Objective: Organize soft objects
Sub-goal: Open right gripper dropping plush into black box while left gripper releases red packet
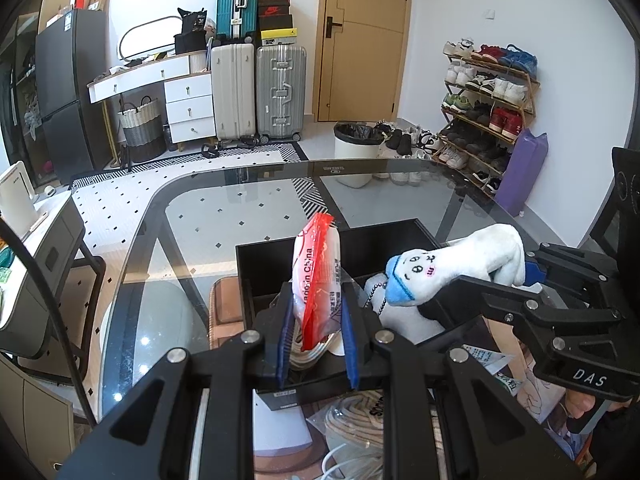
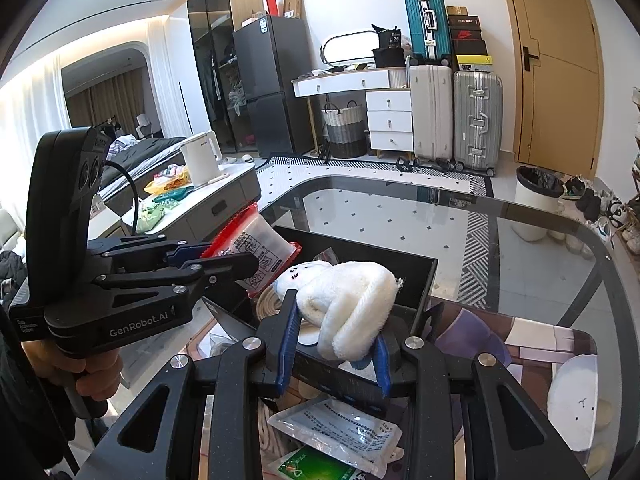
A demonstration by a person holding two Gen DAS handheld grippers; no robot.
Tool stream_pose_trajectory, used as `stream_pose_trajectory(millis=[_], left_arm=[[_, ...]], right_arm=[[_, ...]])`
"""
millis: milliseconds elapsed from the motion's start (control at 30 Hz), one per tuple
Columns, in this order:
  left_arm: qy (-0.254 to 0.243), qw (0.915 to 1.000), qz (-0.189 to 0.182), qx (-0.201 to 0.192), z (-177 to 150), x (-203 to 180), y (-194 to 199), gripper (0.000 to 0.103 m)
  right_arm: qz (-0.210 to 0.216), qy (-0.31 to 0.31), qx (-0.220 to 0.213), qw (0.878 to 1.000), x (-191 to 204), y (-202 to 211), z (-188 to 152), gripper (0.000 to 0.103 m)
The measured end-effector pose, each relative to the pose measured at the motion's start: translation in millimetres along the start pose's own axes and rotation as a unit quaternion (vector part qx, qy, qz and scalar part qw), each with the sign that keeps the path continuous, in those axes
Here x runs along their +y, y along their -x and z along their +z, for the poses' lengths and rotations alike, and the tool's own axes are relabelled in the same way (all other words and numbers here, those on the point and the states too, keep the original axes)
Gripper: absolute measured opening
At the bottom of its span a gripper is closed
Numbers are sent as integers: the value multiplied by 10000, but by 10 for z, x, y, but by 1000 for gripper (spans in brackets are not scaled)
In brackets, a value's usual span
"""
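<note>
Glass table [image 1: 248,184] before stacked suitcases [image 1: 258,92]

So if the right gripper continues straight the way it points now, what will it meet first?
Probably the black box: the right gripper, shut on the plush toy, points down into it. Depth is unclear.

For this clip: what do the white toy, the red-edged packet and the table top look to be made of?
White toy: plush fabric, fuzzy pile, stitched face, dented where the right gripper pinches it. Red-edged packet: thin glossy plastic film, printed, crinkled and partly see-through, held in the left gripper. Table top: dark tinted glass by the look; the floor tiles show through it.
</note>
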State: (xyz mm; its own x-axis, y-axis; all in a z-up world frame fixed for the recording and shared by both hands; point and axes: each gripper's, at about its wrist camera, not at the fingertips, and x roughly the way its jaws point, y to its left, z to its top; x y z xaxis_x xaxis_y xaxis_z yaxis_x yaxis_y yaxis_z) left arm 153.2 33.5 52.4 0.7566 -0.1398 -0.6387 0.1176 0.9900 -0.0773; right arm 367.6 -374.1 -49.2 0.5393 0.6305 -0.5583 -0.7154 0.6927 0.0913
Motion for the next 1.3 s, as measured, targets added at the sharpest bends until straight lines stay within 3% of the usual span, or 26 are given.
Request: stream_pose_trajectory(millis=[867, 1300], left_arm=[[-193, 9996, -26, 184, 10, -87, -253, 19], [-266, 9990, 46, 350, -51, -74, -368, 20]], right_arm=[[-69, 162, 225, 9996, -56, -291, -27, 32], [-96, 362, 536, 9979, -63, -516, -56, 32]])
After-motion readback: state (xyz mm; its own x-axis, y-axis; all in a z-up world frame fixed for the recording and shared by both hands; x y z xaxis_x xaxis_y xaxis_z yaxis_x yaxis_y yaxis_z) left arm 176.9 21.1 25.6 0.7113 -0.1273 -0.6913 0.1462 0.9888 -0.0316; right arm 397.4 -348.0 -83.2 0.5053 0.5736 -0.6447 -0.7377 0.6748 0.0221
